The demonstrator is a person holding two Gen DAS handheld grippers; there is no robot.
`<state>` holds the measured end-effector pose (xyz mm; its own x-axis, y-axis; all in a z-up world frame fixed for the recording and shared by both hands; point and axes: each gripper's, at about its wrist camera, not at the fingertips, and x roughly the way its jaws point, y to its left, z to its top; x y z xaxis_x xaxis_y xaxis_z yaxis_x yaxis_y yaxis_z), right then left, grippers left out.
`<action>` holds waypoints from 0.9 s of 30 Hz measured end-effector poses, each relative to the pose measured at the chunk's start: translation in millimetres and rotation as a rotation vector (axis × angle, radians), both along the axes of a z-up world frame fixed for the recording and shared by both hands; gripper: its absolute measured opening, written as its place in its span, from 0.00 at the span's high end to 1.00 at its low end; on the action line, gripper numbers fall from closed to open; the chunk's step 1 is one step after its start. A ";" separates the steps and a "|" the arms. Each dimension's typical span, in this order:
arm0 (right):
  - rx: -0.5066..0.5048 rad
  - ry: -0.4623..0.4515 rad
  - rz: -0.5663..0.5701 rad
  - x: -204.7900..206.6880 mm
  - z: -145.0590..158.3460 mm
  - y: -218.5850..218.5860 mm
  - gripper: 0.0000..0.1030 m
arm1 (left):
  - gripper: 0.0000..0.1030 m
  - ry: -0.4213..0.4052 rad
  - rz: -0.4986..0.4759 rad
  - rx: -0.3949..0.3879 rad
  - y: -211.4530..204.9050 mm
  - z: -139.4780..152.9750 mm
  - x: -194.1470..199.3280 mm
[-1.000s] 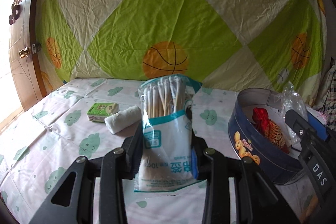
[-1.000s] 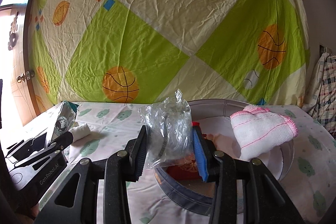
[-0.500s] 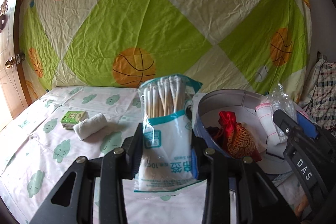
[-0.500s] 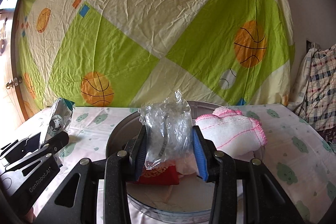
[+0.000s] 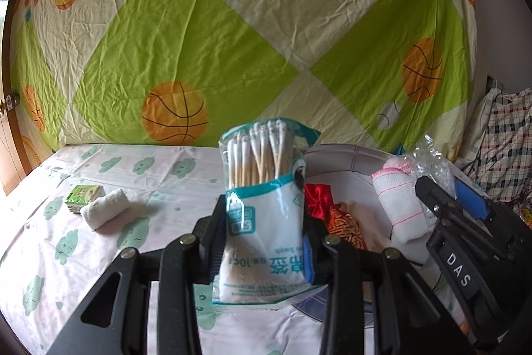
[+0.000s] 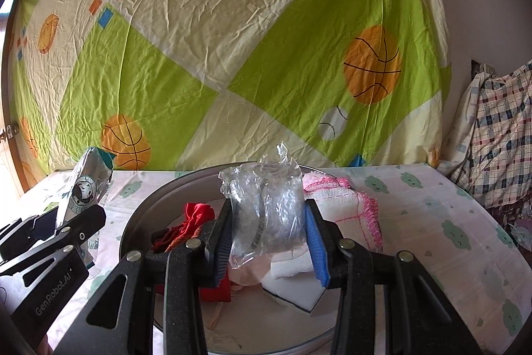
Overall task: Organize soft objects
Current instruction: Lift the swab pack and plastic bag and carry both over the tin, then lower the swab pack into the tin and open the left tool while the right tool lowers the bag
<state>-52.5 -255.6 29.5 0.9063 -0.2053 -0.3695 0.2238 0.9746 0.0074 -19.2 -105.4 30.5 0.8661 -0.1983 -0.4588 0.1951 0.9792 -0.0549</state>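
Observation:
My left gripper point(image 5: 262, 242) is shut on a bag of cotton swabs point(image 5: 262, 208), held upright just left of the round tin point(image 5: 345, 155). My right gripper point(image 6: 269, 235) is shut on a crumpled clear plastic bag point(image 6: 266, 208), above the tin's point(image 6: 146, 208) inside. Inside the tin lie a red cloth pouch point(image 5: 329, 212), a white cloth with pink stitching point(image 6: 345, 202) and a white sponge block point(image 6: 296, 285). A rolled white cloth point(image 5: 104, 213) and a small green packet point(image 5: 81, 193) lie on the bed sheet at the left. The right gripper also shows in the left wrist view point(image 5: 459, 222).
A wrinkled green and cream sheet with basketball prints point(image 5: 232, 39) hangs behind the bed. Plaid fabric point(image 6: 498, 128) is piled at the right. A wooden door point(image 5: 6, 122) is at the far left. The bed sheet with green clouds point(image 5: 66, 248) spreads to the left.
Both grippers have moved right with their loads, so the tin now sits nearer the middle of both views. The rolled cloth and green packet have slid toward the left edge.

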 end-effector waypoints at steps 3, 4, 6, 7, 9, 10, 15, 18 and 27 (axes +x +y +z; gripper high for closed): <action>-0.006 0.003 -0.007 2.0 0.3 -4.3 0.58 | 0.66 0.003 -0.013 0.000 -8.3 -0.4 2.6; -0.007 0.002 -0.010 2.5 0.4 -5.9 0.58 | 0.66 0.002 -0.017 0.001 -11.0 -0.6 3.1; -0.008 0.000 -0.017 3.6 1.1 -9.3 0.58 | 0.66 0.001 -0.023 0.000 -16.2 -1.0 4.6; -0.007 0.000 -0.020 4.2 1.4 -11.1 0.58 | 0.66 0.003 -0.027 -0.001 -18.7 -1.2 5.6; -0.006 -0.001 -0.027 5.5 2.1 -15.1 0.58 | 0.66 0.006 -0.034 0.000 -24.3 -1.7 7.9; -0.006 -0.002 -0.032 6.2 2.4 -17.0 0.58 | 0.66 0.007 -0.038 0.003 -27.2 -2.1 9.2; -0.015 0.004 -0.051 11.7 3.0 -25.2 0.58 | 0.66 0.009 -0.058 0.014 -42.0 -3.1 13.9; -0.025 0.008 -0.059 14.7 2.8 -28.6 0.58 | 0.66 0.017 -0.069 0.015 -49.7 -3.7 18.6; -0.054 0.022 -0.085 23.6 1.5 -36.9 0.58 | 0.66 0.028 -0.069 0.042 -69.3 -2.6 31.3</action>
<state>-28.9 -292.5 31.0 0.8764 -0.3019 -0.3752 0.3057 0.9508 -0.0510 12.1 -174.7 27.8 0.8377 -0.2370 -0.4921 0.2612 0.9651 -0.0200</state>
